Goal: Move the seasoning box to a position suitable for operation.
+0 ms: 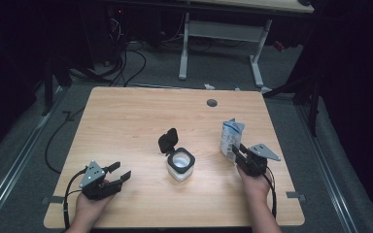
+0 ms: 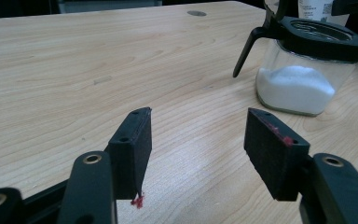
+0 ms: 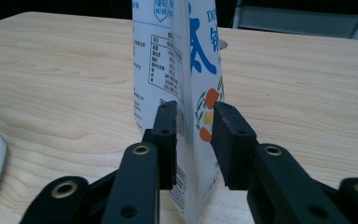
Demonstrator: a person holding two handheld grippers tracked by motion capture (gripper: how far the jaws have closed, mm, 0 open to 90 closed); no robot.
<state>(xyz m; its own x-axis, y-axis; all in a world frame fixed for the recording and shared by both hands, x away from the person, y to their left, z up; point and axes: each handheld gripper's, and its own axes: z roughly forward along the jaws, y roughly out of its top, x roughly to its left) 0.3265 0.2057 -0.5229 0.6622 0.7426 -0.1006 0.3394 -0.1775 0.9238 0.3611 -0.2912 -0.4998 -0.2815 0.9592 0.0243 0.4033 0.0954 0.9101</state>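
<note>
1. The right gripper [image 3: 193, 140] has its jaws parted either side of a white and blue printed pouch [image 3: 177, 84], which stands upright on the wooden table [image 3: 65, 93].
2. The pouch's narrow edge sits between the two pads. The left pad lies close against its side, while a slim gap shows at the right pad, so the pads do not clamp it.
3. In the high view the same pouch [image 1: 231, 136] stands just ahead of the right gripper [image 1: 239, 154], near the table's right edge.
4. The left gripper [image 2: 198, 140] holds its jaws wide apart over bare tabletop, with nothing between them.
5. Ahead of those jaws and off to their right stands a glass jar [image 2: 303, 74] of white powder, its black hinged lid [image 1: 168, 141] flipped up.
6. In the high view the jar [image 1: 180, 165] sits between the two grippers, well apart from the left gripper [image 1: 117, 175].
</note>
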